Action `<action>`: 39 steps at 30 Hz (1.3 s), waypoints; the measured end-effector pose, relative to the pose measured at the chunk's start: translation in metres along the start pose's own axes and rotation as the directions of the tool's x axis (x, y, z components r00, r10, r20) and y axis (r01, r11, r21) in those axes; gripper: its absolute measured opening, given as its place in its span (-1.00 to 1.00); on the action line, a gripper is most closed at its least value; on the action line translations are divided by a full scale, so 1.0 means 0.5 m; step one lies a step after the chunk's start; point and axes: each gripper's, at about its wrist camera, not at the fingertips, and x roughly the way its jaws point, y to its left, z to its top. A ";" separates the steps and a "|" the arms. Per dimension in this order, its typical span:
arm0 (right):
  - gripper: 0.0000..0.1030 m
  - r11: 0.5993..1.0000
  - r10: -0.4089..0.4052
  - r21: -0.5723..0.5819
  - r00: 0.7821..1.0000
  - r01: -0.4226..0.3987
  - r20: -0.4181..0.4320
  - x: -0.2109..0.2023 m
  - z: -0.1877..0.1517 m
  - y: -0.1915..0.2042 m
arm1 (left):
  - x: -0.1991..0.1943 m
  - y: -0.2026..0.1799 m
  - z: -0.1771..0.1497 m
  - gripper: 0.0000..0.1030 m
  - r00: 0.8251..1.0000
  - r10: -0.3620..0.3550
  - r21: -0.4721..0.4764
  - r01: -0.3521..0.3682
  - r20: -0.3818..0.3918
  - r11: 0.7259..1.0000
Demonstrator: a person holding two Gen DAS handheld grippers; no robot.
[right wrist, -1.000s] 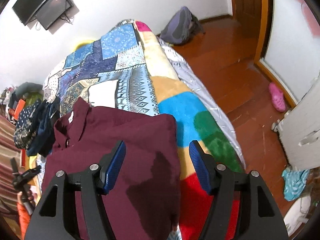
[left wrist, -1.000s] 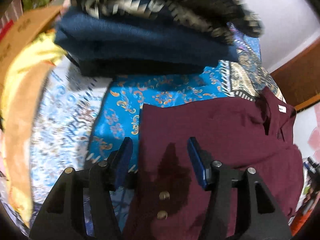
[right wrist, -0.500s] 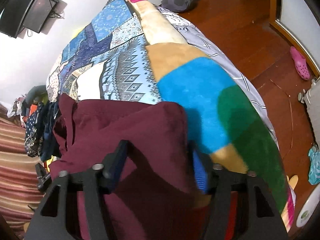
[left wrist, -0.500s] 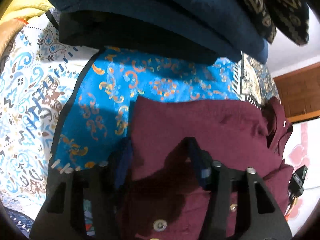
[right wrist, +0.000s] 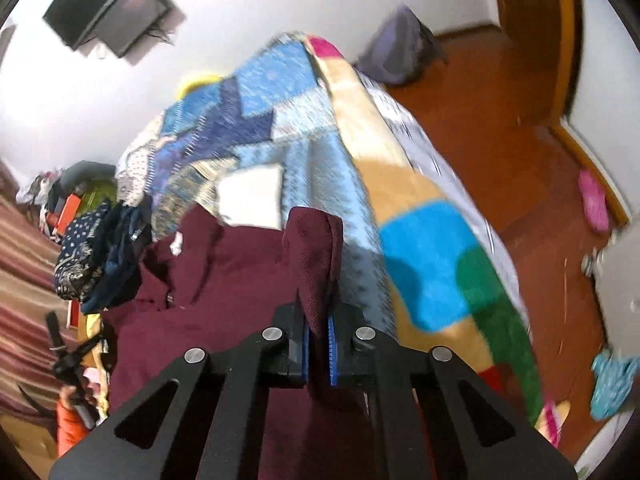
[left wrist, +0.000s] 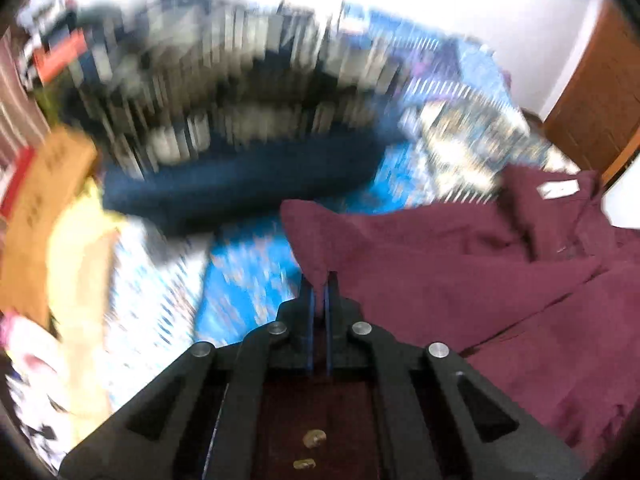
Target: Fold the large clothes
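A maroon button-up shirt [left wrist: 460, 264] lies on the patchwork bedspread [right wrist: 304, 128], collar with a white label at the far end. My left gripper [left wrist: 319, 280] is shut on the shirt's left corner, which pokes up past the blue pads. My right gripper [right wrist: 318, 312] is shut on the shirt's right corner [right wrist: 314, 252], held up as a bunched fold above the bed. The rest of the shirt [right wrist: 224, 280] drapes between and below the grippers. Its buttons [left wrist: 314, 438] show under the left gripper.
A stack of folded dark clothes [left wrist: 240, 184] lies just beyond the shirt on the bed, also in the right wrist view [right wrist: 100, 256]. A cardboard box [left wrist: 40, 208] and yellow fabric sit left. The bed edge [right wrist: 460, 200] drops to a wooden floor on the right.
Both grippers closed from open onto the shirt's two near corners and lifted them off the bed. The left view is now motion-blurred.
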 end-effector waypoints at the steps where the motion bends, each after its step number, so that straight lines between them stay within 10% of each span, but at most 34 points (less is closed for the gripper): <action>1: -0.89 1.000 0.008 -0.014 1.000 -0.008 0.017 -0.009 0.010 0.011 | -0.029 -0.003 0.014 -0.96 0.999 0.006 0.007 -0.006 0.041 1.000; 7: -0.90 0.995 0.002 -0.104 0.996 0.007 0.091 -0.018 0.071 0.073 | -0.134 0.000 0.074 -0.96 0.980 0.038 -0.011 -0.036 0.193 0.999; 16: -0.80 0.973 -0.203 -0.114 0.979 0.201 -0.007 0.142 0.067 0.032 | -0.003 0.064 0.019 -0.91 0.995 0.098 -0.092 -0.098 -0.002 0.991; 23: -0.76 0.911 -0.333 -0.244 0.942 0.332 0.040 0.106 0.047 0.059 | -0.053 0.073 0.009 -0.91 0.989 0.135 -0.060 -0.131 0.065 0.990; 27: -0.61 0.917 -0.301 -0.247 0.949 0.315 0.091 0.047 0.042 0.071 | -0.095 0.052 0.009 -0.85 0.982 0.143 -0.016 -0.142 0.121 0.990; 31: -0.06 0.928 -0.253 -0.238 0.954 0.286 0.159 -0.017 0.016 0.088 | -0.126 0.037 -0.001 -0.85 0.978 0.145 0.007 -0.147 0.151 0.989; 35: -0.05 0.928 -0.218 -0.264 0.959 0.261 0.181 -0.064 -0.014 0.108 | -0.158 0.033 -0.019 -0.82 0.979 0.129 0.023 -0.134 0.155 0.991; 37: -0.02 0.930 -0.203 -0.272 0.962 0.247 0.180 -0.084 -0.033 0.114 | -0.174 0.034 -0.033 -0.62 0.980 0.124 0.025 -0.130 0.154 0.991; 39: 0.19 0.931 -0.196 -0.274 0.964 0.241 0.181 -0.098 -0.052 0.116 | -0.194 0.041 -0.054 0.05 0.978 0.129 0.010 -0.132 0.161 0.991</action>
